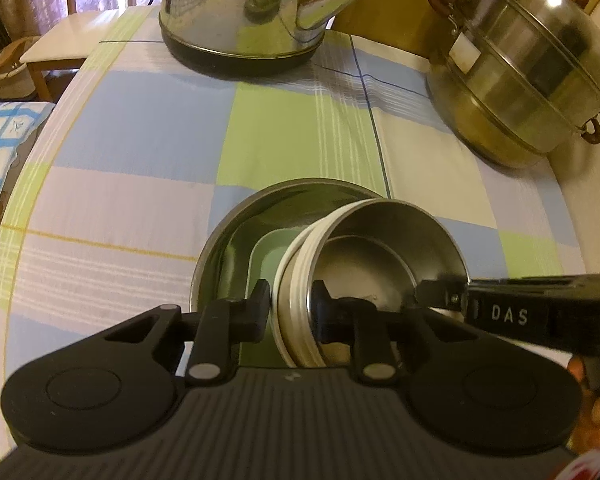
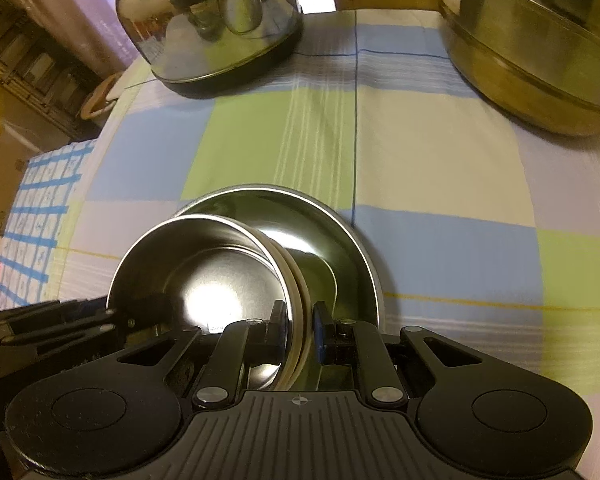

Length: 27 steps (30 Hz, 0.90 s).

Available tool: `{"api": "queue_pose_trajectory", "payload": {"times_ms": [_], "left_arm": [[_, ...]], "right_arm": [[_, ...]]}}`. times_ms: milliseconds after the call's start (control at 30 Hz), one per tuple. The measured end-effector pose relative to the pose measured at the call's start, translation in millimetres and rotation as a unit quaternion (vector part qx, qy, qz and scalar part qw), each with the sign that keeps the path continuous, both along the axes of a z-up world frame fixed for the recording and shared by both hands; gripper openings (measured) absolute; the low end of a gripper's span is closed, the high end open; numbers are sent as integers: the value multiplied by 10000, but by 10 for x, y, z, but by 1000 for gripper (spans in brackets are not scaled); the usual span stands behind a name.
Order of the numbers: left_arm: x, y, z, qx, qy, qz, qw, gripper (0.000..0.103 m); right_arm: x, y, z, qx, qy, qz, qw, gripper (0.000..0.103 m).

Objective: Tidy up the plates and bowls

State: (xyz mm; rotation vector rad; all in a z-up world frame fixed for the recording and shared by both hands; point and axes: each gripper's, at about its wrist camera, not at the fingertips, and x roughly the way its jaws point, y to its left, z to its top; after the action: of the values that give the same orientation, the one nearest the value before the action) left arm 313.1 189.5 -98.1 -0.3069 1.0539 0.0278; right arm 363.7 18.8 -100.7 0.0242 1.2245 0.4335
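A small steel bowl (image 1: 364, 256) with a cream outer wall hangs tilted on its side over a larger steel dish (image 1: 228, 240) on the checked tablecloth. A pale green square dish (image 1: 268, 256) lies inside the large one. My left gripper (image 1: 290, 308) is shut on the small bowl's near rim, one pad outside and one inside. My right gripper (image 1: 436, 292) comes in from the right and pinches the opposite rim. In the right wrist view the right gripper (image 2: 299, 326) clamps the small bowl (image 2: 204, 280) at its rim above the large dish (image 2: 340, 232), with the left gripper (image 2: 116, 316) at the bowl's left edge.
A steel kettle (image 1: 240, 8) stands at the back of the table and a lidded steel steamer pot (image 1: 520, 72) at the back right. A wooden chair (image 1: 68, 36) and a blue-checked cloth (image 1: 0, 140) lie beyond the table's left edge.
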Motion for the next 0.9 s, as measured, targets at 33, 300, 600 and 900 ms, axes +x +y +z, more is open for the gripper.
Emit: {"api": "queue_pose_trajectory", "payload": {"times_ms": [33, 300, 600, 900], "left_arm": [[5, 4, -2, 6, 6, -12, 10000, 19], [37, 23, -38, 2, 30, -93, 10000, 20], [-3, 50, 130, 0, -243, -208, 9995, 47], [-440, -21, 627, 573, -1179, -315, 9909, 79]], "right_arm": [[-10, 0, -4, -10, 6, -31, 10000, 14], [-35, 12, -6, -33, -80, -106, 9999, 14], [-227, -116, 234, 368, -696, -206, 9967, 69], [-669, -427, 587, 621, -1287, -288, 9893, 69]]}}
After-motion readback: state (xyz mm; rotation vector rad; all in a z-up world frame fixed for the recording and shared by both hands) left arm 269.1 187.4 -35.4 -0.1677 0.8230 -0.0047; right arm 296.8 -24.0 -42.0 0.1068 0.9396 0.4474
